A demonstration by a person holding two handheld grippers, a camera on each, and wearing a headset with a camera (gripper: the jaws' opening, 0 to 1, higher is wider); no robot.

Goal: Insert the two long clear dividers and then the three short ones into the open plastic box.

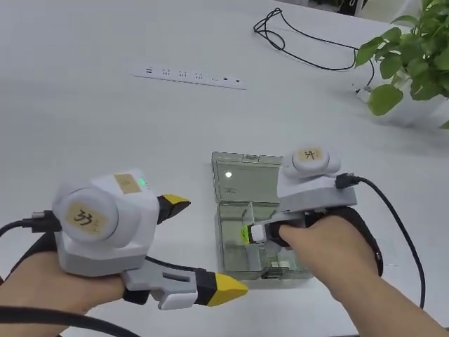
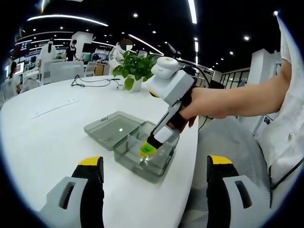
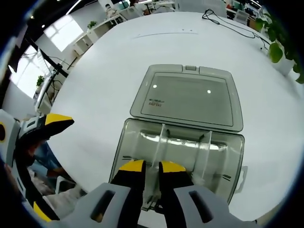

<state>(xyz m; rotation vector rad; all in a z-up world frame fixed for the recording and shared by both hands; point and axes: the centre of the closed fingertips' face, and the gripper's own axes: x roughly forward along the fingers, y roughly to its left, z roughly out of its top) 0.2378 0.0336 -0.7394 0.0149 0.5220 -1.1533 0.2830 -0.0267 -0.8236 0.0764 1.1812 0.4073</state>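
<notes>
The clear plastic box lies open on the white table, its lid folded flat on the far side. My right gripper reaches down into the box. In the right gripper view its jaws are shut on the near end of an upright clear divider that runs front to back in the box. A second clear divider stands to its right. My left gripper hovers open and empty left of the box; its view shows the box and the right gripper.
A white power strip lies further back on the table. A black cable loops at the back right beside a potted plant. The table's edge runs close by the box on the person's side.
</notes>
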